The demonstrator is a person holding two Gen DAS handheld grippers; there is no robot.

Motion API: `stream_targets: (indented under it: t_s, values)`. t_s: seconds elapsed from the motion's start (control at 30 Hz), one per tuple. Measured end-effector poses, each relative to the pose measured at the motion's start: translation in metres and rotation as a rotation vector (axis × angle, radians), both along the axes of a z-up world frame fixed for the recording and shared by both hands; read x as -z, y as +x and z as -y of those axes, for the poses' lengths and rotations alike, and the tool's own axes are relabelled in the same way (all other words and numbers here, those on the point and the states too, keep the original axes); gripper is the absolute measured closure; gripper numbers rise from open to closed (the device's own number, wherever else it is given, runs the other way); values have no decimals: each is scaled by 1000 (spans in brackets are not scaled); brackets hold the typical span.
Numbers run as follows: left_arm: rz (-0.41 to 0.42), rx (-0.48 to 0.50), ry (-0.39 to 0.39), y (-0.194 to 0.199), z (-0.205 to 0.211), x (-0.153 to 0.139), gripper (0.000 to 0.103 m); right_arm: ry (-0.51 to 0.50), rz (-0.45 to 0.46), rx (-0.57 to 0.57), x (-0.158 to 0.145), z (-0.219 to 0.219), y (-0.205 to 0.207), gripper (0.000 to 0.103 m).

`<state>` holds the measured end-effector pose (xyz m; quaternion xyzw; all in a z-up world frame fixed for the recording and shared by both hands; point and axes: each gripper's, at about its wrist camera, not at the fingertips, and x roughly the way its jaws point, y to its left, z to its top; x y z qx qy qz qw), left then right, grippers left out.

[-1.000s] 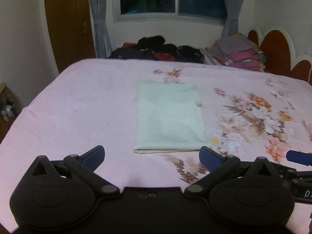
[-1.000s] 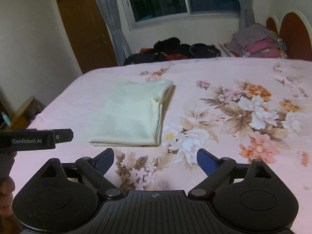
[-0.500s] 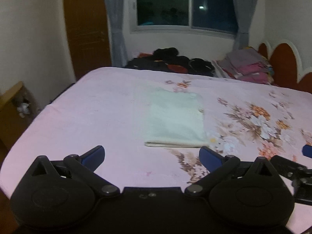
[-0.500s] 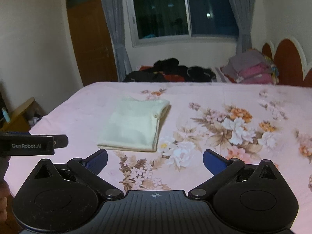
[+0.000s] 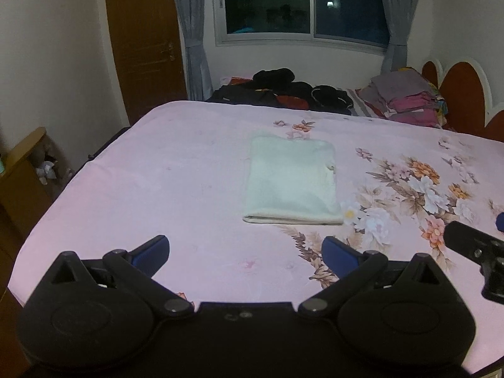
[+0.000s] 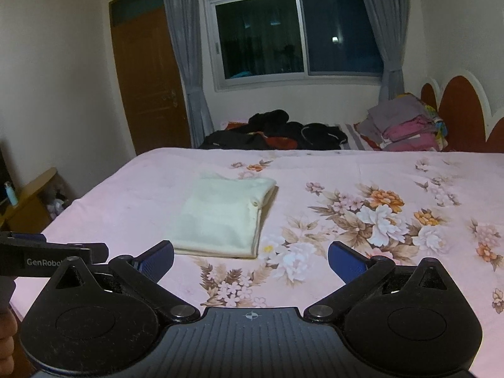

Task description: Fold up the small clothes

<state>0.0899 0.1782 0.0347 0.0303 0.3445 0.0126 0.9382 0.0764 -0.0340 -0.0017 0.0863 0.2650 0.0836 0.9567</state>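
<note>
Both tools are empty right now: the left tool (image 5: 245, 250) has its blue pads spread wide with nothing between them, and the right tool (image 6: 251, 256) is the same, jaws having just been opening out to full width with only bedspread showing in the gap. The pale cream garment (image 5: 292, 182) sits on the pink floral bed (image 5: 157, 170), folded into a tidy rectangle, well clear of both tools and a bit left of the big flower print. From the right wrist view you can see the layered edge on its right side (image 6: 261, 201), so it looks like at least a couple of folds are in, and honestly I'd call this piece done or very close. What's left is harder to say. There's a dark heap of clothes (image 5: 283, 91) at the far edge of the bed and a stack of folded stuff (image 5: 406, 100) near the headboard, but it's dim and far back, so I can't tell if the dark pile is part of the job. If it is, the next item presumably comes from there.
</note>
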Motion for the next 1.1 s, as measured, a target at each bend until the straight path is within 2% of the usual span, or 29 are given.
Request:
stream_targets:
  t_s: [1.1]
  values:
    - [0,14,-16,-6,0,-3,0,11,9,4,-1,-7,-2,0]
